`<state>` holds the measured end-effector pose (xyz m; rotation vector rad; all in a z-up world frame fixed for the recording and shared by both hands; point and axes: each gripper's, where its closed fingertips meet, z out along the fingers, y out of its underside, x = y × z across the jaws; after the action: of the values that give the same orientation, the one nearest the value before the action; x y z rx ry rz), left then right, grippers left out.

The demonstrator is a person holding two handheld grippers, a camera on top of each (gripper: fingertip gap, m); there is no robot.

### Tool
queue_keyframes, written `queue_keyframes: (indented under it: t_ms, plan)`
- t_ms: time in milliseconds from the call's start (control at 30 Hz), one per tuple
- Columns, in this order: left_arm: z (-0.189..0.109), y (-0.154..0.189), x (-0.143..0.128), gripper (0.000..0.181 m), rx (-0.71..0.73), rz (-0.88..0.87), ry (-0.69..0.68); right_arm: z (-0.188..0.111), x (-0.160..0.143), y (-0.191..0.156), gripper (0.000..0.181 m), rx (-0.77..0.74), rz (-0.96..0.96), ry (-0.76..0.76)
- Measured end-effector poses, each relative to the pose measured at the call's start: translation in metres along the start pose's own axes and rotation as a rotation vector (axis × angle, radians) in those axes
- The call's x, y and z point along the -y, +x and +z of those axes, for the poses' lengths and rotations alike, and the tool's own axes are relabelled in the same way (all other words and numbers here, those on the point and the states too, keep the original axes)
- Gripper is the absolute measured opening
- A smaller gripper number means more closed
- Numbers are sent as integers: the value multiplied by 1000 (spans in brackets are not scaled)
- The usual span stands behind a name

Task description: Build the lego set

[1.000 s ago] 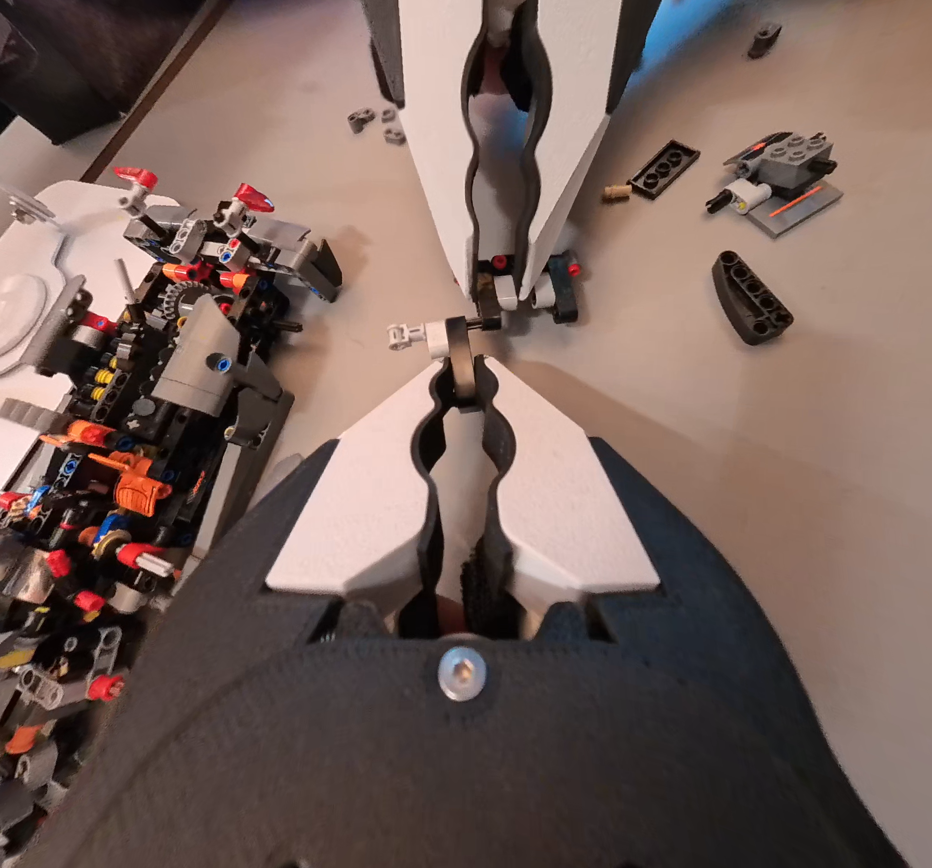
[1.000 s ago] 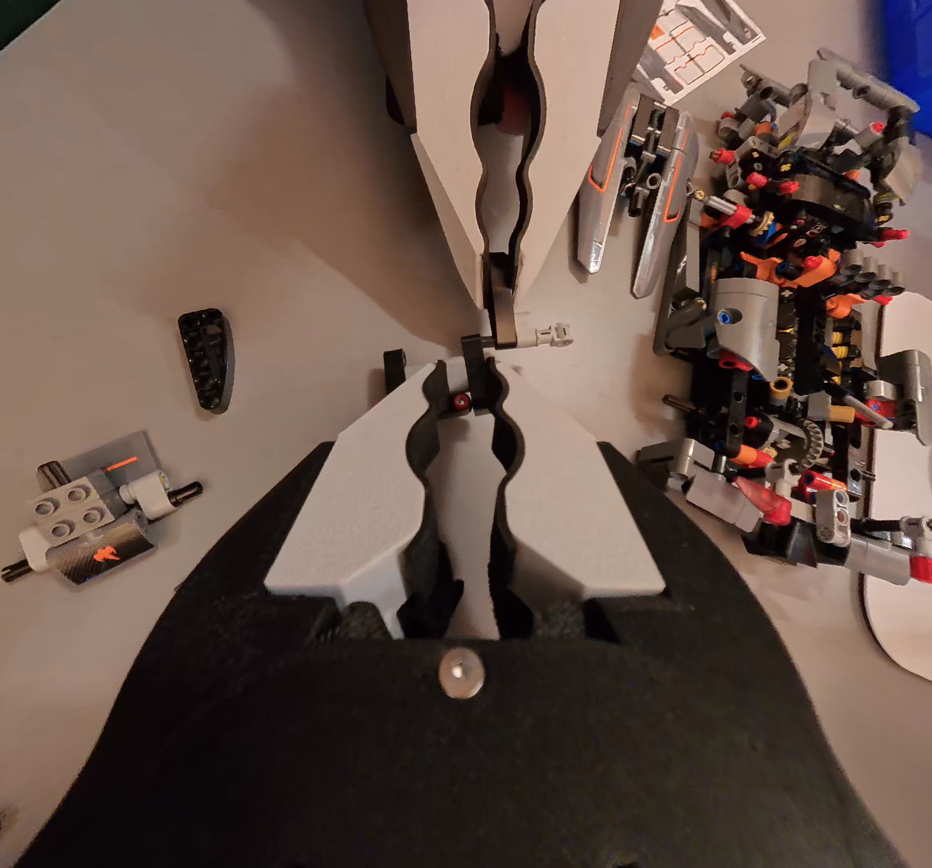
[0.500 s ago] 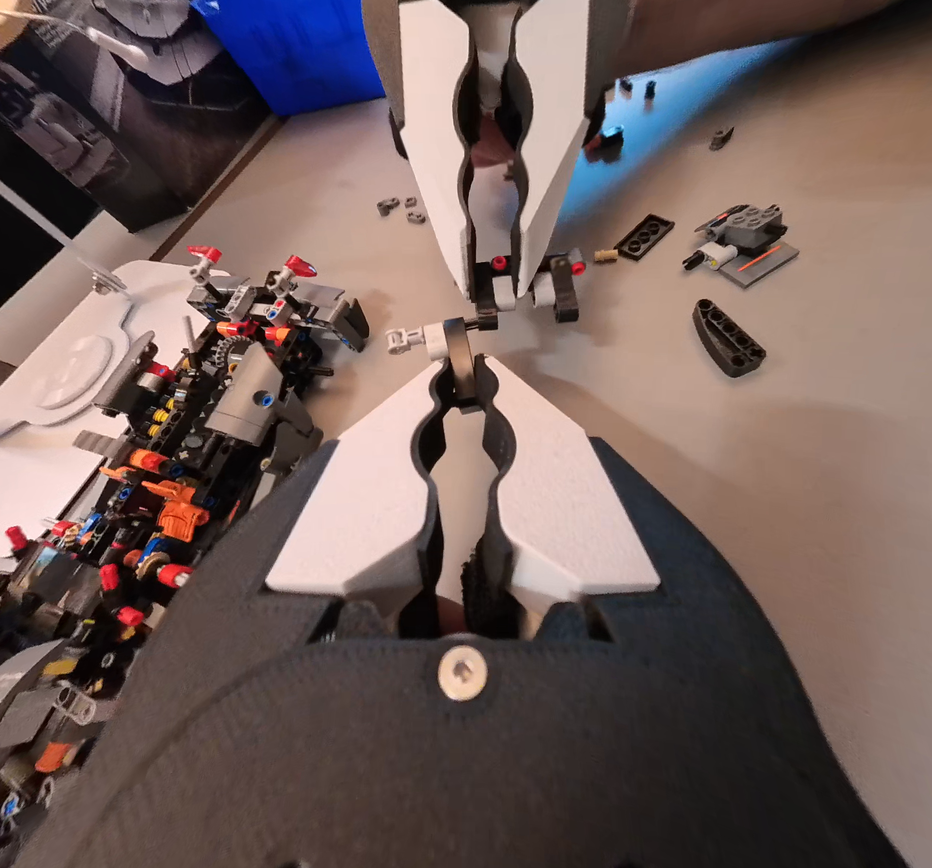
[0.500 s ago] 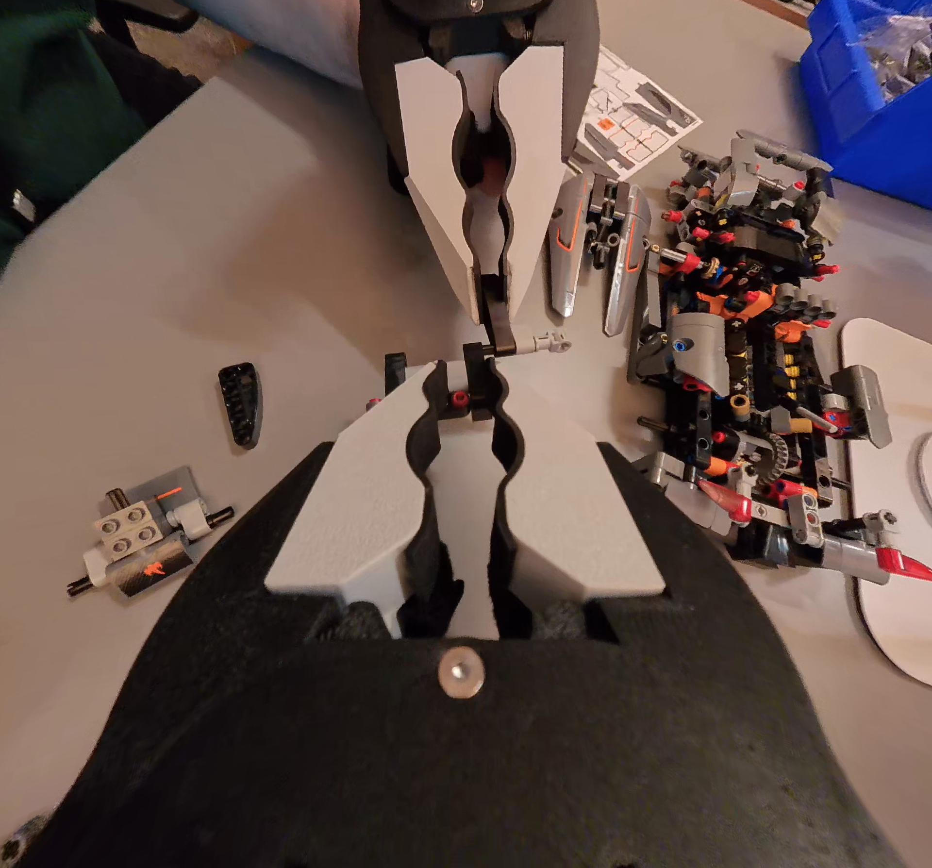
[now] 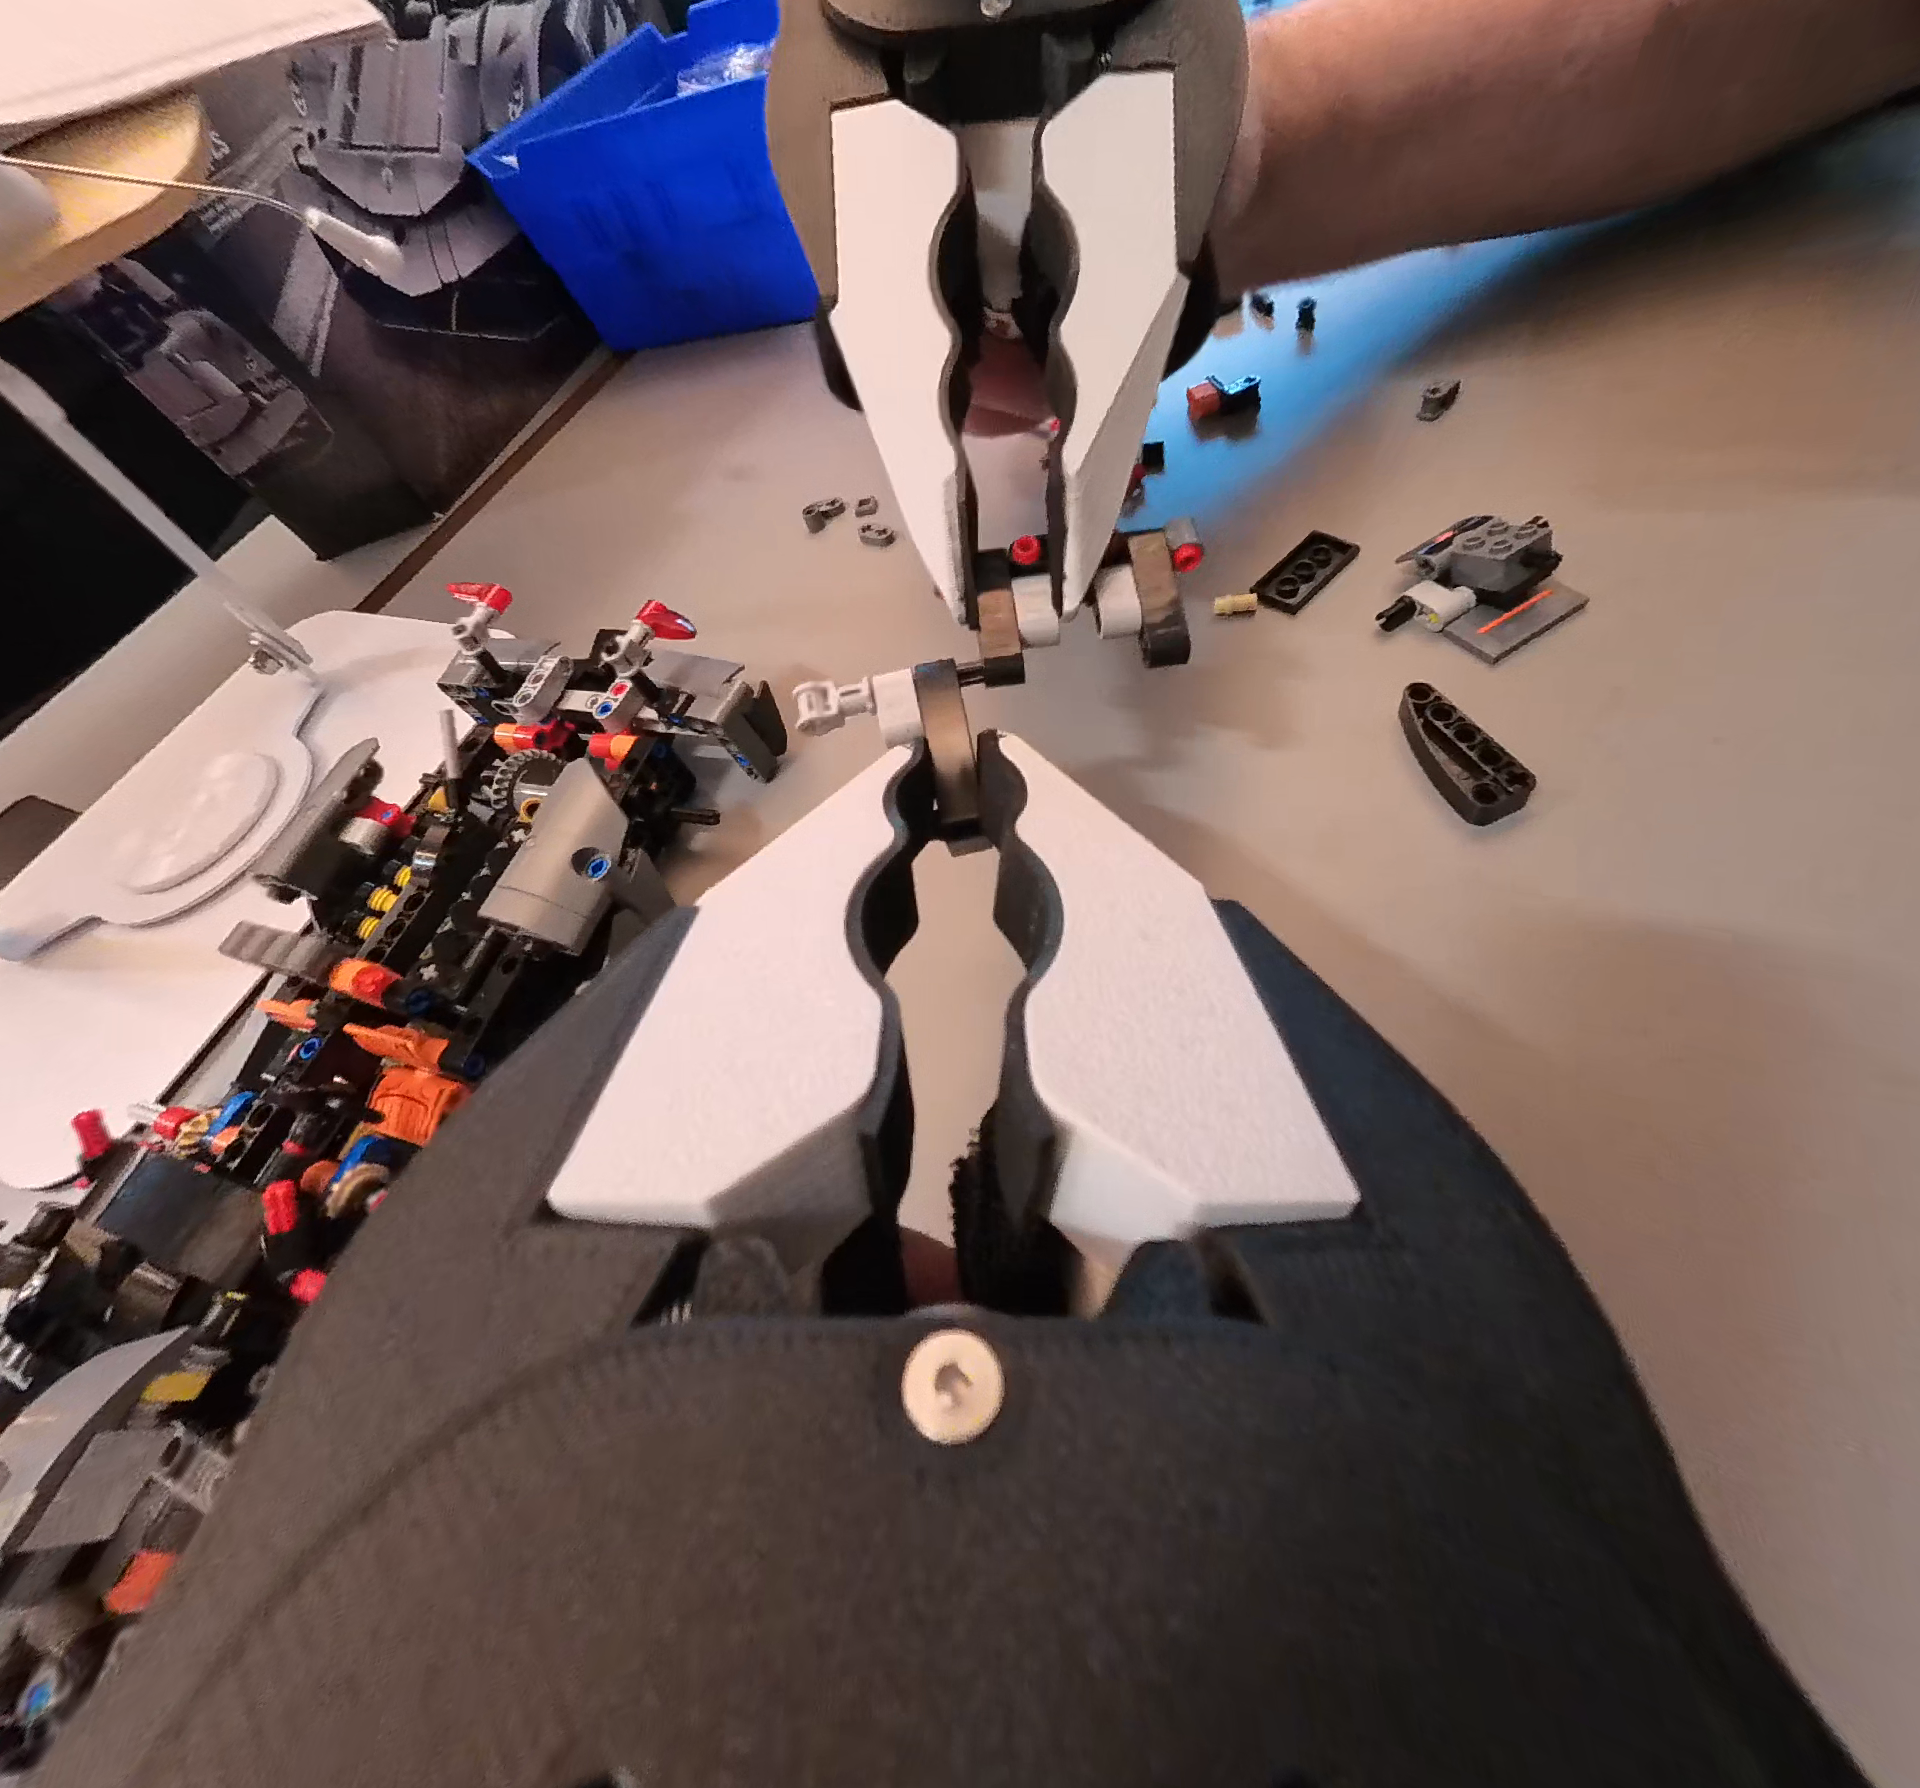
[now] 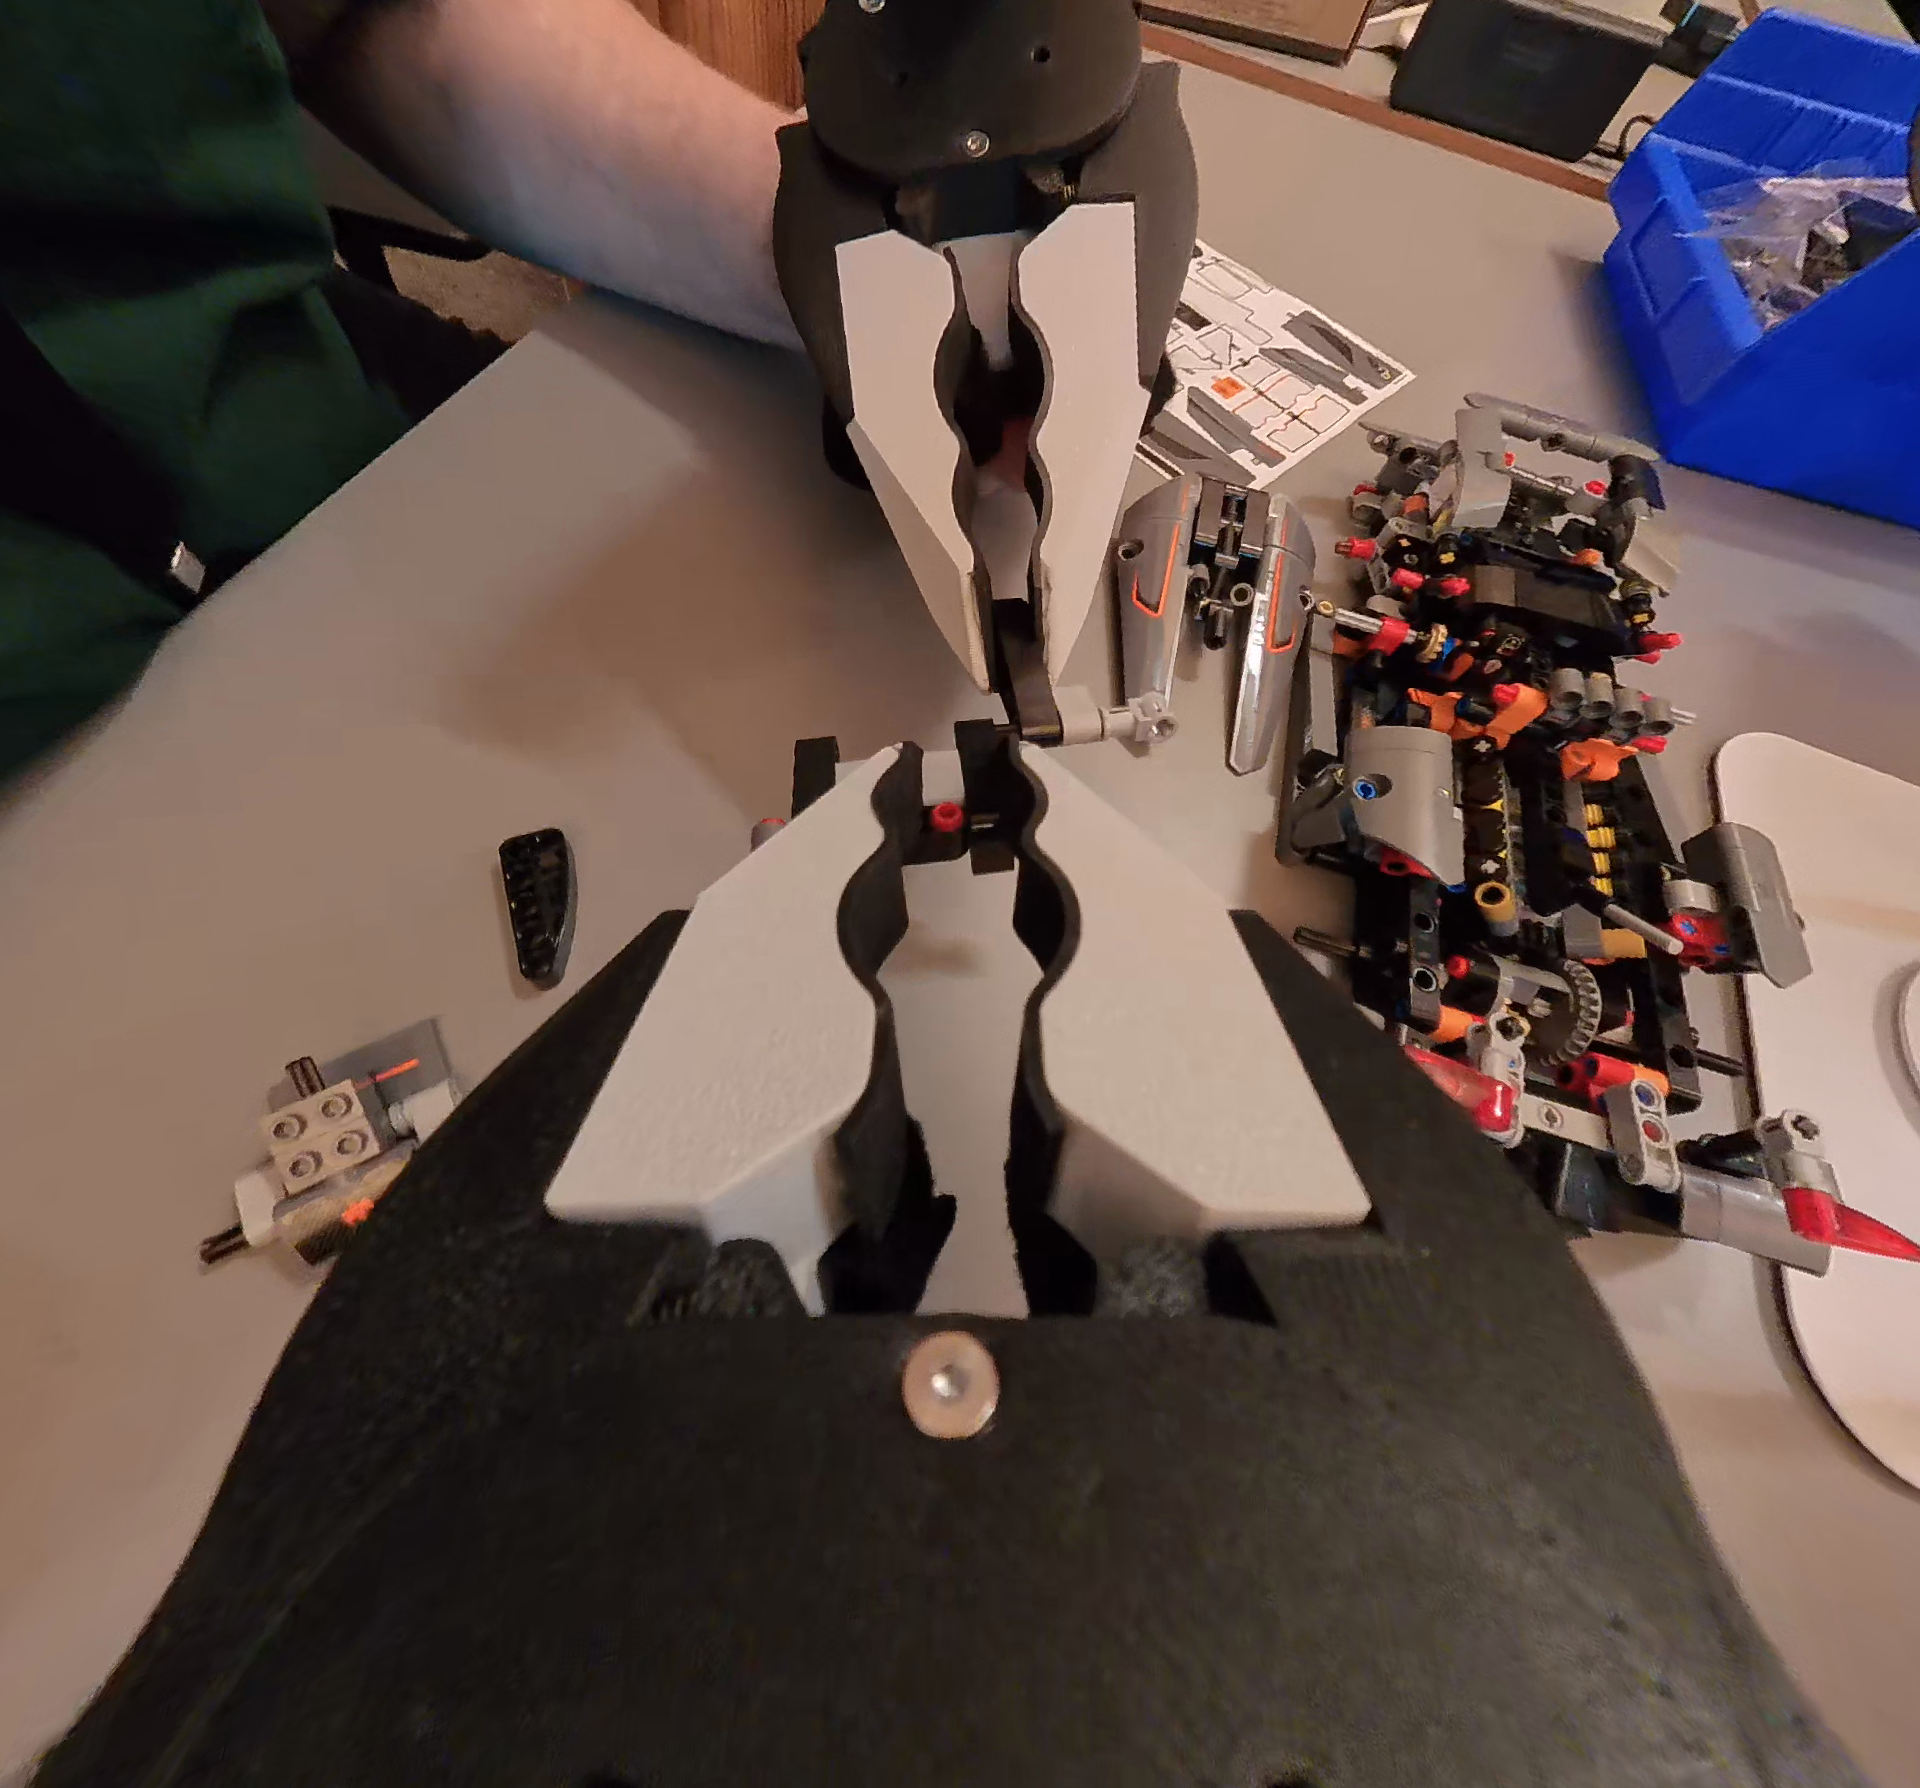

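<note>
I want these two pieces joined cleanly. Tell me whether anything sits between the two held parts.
Nothing visible does. The black lever in the left gripper meets the small assembly in the right gripper through a short black pin.

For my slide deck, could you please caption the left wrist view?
Left gripper and right gripper each hold a small subassembly, joined by a black pin above the table.

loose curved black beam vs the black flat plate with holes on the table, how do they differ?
The curved black beam is thick, tapered and bowed; the black plate is thin, flat and rectangular. The beam shows a row of small holes, the plate three larger ones. The beam lies nearer the left wrist camera. Both are black, loose, ungripped.
</note>
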<state>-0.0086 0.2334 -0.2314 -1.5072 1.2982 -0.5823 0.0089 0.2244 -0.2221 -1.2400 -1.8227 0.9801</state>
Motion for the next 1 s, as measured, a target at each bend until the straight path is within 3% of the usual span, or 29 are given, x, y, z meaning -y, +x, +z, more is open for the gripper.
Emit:
queue_keyframes:
  t_ms: [33,700,767,833,1000]
  plan:
    - [0,1,1,7,-5,-2,3,0,1,0,13,-7,7,9]
    - [-9,2,19,6,-61,-65,125,-8,21,-5,13,22,7,126]
    - [-7,20,34,6,-145,-66,191,-11,25,7,0,-59,11,163]
    - [1,17,25,6,-84,-15,124,-15,22,10,0,-57,34,164]
    - [3,3,3,6,-51,-77,37,-7,5,20,0,-95,101,123]
